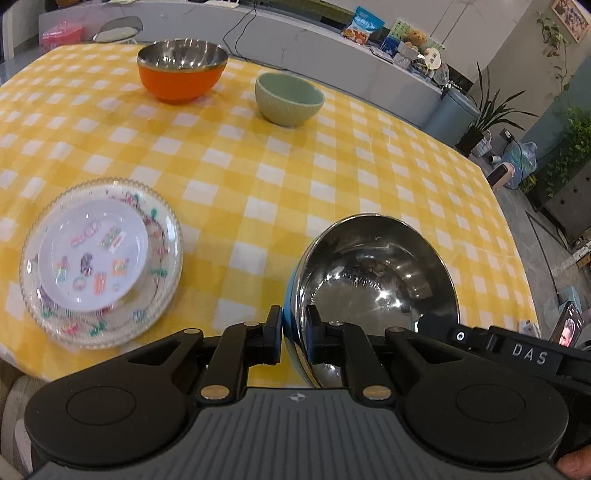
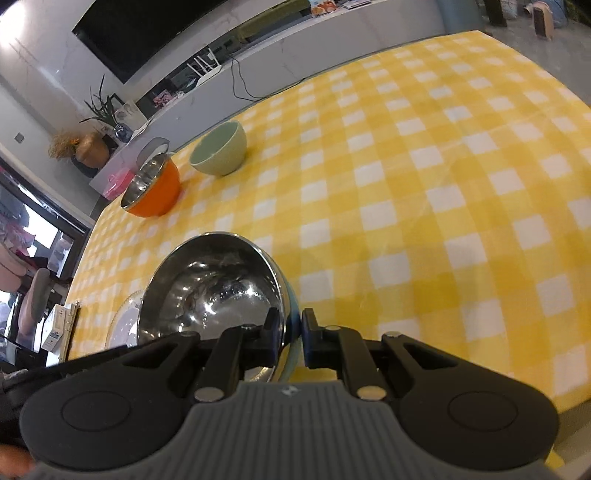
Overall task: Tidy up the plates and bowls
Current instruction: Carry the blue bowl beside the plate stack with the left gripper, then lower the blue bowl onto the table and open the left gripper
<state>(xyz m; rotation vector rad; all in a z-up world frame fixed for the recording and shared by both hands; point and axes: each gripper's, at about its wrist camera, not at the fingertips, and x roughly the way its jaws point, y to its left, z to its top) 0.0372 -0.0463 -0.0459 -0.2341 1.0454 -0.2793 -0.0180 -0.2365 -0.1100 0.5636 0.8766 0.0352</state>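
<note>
A steel bowl with a blue outside (image 1: 380, 273) is held over the near part of the yellow checked table (image 1: 258, 166). My left gripper (image 1: 295, 326) is shut on its left rim. My right gripper (image 2: 291, 332) is shut on its right rim, and the bowl (image 2: 218, 284) fills the middle of the right wrist view. An orange steel-lined bowl (image 1: 181, 70) (image 2: 155, 184) and a pale green bowl (image 1: 290, 98) (image 2: 219, 149) stand at the far side. A small white plate (image 1: 92, 258) lies on a clear glass plate (image 1: 162, 221) at the near left.
The table edge (image 1: 517, 258) drops off at the right, with floor, plants and a bin beyond. A grey counter (image 1: 314, 40) with snacks and cables runs behind the table. A chair (image 1: 118, 29) stands at the far left. A phone (image 1: 567, 326) sits by the right gripper body.
</note>
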